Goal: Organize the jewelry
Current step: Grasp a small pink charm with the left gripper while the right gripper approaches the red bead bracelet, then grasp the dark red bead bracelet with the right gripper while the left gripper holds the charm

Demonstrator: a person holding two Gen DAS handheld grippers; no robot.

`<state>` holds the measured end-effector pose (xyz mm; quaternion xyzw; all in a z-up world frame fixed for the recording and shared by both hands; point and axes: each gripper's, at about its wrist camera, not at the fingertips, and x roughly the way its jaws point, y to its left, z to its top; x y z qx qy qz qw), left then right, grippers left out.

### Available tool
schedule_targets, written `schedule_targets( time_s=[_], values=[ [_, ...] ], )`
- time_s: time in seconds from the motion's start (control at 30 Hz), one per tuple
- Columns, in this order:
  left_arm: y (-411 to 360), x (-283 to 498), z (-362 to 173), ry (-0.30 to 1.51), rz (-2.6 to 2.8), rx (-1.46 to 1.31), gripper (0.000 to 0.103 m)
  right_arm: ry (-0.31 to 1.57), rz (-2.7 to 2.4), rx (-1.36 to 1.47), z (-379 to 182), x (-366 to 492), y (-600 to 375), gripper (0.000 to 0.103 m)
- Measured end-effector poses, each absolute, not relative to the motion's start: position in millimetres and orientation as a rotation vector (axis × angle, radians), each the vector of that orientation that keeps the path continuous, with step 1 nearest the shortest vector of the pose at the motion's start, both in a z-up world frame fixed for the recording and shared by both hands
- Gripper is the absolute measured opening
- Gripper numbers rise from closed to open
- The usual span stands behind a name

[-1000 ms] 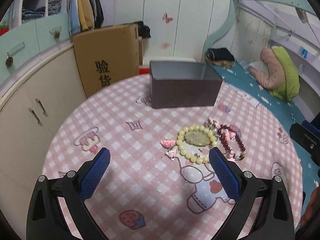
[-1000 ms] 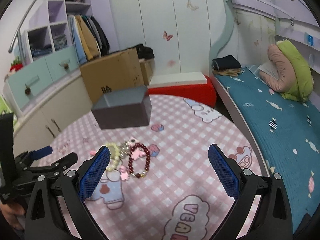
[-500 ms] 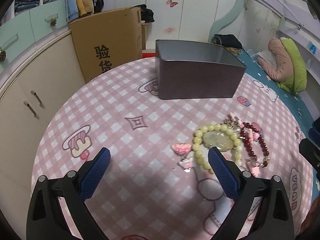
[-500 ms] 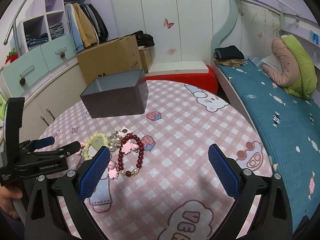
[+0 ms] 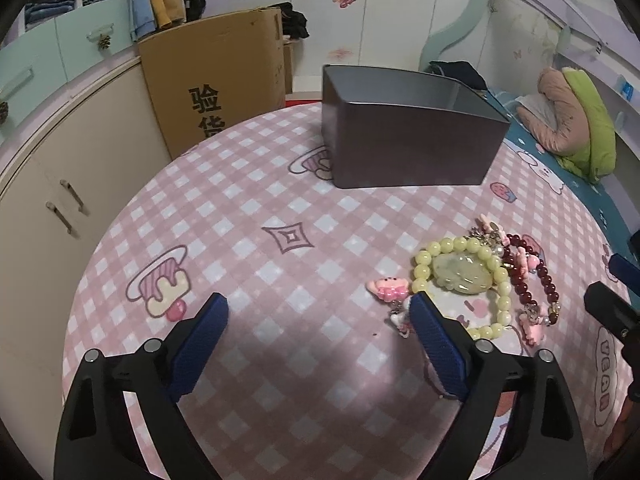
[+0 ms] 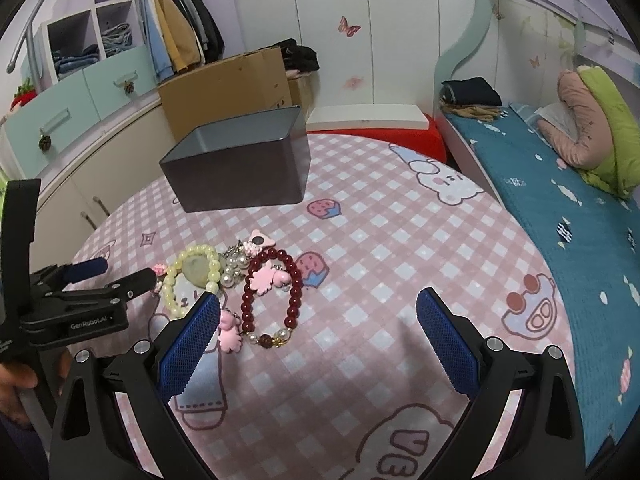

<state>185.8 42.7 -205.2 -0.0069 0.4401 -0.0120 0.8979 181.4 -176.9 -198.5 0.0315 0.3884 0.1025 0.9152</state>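
Jewelry [image 6: 240, 280] lay clustered on the tabletop [image 6: 380, 240] near the empty grey box [image 6: 240, 164], while the left gripper [image 5: 320, 340], just narrowing slightly, and right gripper [image 6: 318, 336] hung open, empty, apparently choosing pieces.

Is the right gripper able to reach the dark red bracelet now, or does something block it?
Probably yes. The right gripper is open and empty, and the dark red bracelet lies uncovered on the tablecloth just ahead, toward its left pad.
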Motion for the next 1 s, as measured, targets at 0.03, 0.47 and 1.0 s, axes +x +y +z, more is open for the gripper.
schedule_targets(
  time_s=[0.03,0.47,1.0],
  values=[
    [42,186,-205,0.912,-0.039,-0.022,0.088,0.800,0.209,0.063,-199,181,-177,0.096],
    [37,187,-206,0.888,-0.044,0.042,0.024,0.839,0.238,0.074,-208,185,-175,0.096],
    [51,166,-193,0.861,-0.143,-0.046,0.012,0.862,0.211,0.054,-214,194,-169,0.094]
  ],
)
